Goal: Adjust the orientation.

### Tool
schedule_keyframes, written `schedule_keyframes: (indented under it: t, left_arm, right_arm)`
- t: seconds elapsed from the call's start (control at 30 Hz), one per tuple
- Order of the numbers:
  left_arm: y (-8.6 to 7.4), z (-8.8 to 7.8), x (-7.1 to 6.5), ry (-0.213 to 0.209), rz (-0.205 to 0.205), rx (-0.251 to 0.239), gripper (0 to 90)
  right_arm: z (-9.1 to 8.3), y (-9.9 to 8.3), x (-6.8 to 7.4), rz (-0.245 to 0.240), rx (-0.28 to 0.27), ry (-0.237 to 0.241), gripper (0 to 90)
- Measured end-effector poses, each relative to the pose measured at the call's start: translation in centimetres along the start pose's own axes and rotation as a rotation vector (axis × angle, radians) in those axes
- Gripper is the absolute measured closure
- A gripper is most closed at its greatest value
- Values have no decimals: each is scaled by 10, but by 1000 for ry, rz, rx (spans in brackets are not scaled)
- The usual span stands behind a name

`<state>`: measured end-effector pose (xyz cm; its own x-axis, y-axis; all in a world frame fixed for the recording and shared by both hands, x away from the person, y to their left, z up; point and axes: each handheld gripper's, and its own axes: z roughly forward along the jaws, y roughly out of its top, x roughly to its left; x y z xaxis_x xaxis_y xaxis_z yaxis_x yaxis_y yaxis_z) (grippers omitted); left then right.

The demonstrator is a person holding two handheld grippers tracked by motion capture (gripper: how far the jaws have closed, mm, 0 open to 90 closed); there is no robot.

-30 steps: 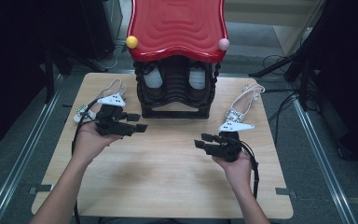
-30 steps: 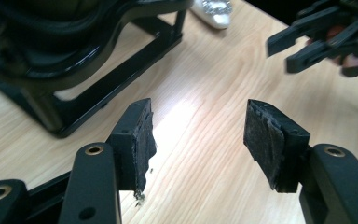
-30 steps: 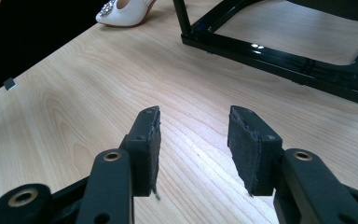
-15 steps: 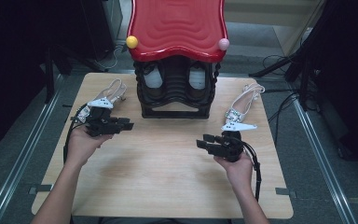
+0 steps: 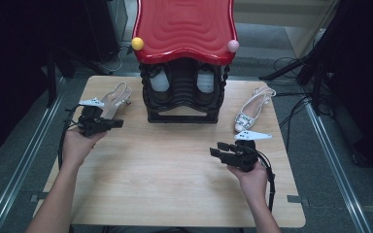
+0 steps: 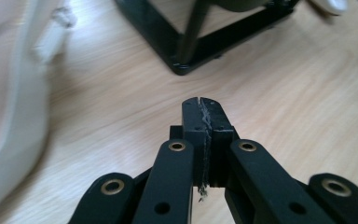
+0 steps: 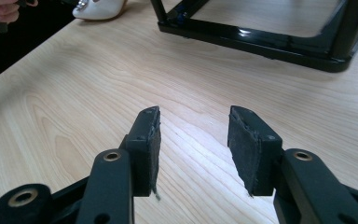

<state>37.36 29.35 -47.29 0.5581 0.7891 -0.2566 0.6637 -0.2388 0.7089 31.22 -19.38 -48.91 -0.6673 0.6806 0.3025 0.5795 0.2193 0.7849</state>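
Two white shoes (image 5: 110, 100) beside rack (image 5: 183, 104)

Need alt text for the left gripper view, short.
The left gripper has its two black jaws shut on each other, nothing between them, above a light wooden table. A white shoe curves along the left edge; the black rack's base lies ahead.

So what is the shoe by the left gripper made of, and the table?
The shoe looks like smooth pale leather or a plastic lookalike: its strap shows an even, slightly glossy beige-white surface in the left gripper view, too blurred to tell which. The table looks like light wood or wood-look laminate, with grain lines and a soft sheen. The left gripper is shut on nothing.
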Motion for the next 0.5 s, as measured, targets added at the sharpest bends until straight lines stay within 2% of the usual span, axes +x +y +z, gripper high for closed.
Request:
schedule_keyframes:
  t: [0.07, 0.2, 0.23, 0.27, 0.33, 0.43, 0.5]
  left_arm:
    - [1, 1, 8, 26, 0, 14, 898]
    - [5, 4, 27, 44, -30, 24, 898]
    - [7, 5, 32, 56, -37, 7, 898]
    - [10, 5, 37, 51, -50, 11, 898]
    - [16, 5, 44, 71, -61, 5, 898]
    - [27, 5, 50, 101, -45, 17, 898]
    - [36, 4, 56, 115, -55, 8, 898]
  right_arm:
    - [-2, -2, -1, 5, 0, -8, 552]
    - [-5, -5, 1, 9, 1, -19, 551]
    - [-5, -6, 1, 6, -2, -20, 551]
    - [-6, -7, 1, 12, 1, -23, 551]
    - [-6, -9, 2, 11, 5, -25, 551]
    - [-6, -11, 2, 5, 12, -32, 549]
    - [-6, -12, 2, 8, 15, -32, 548]
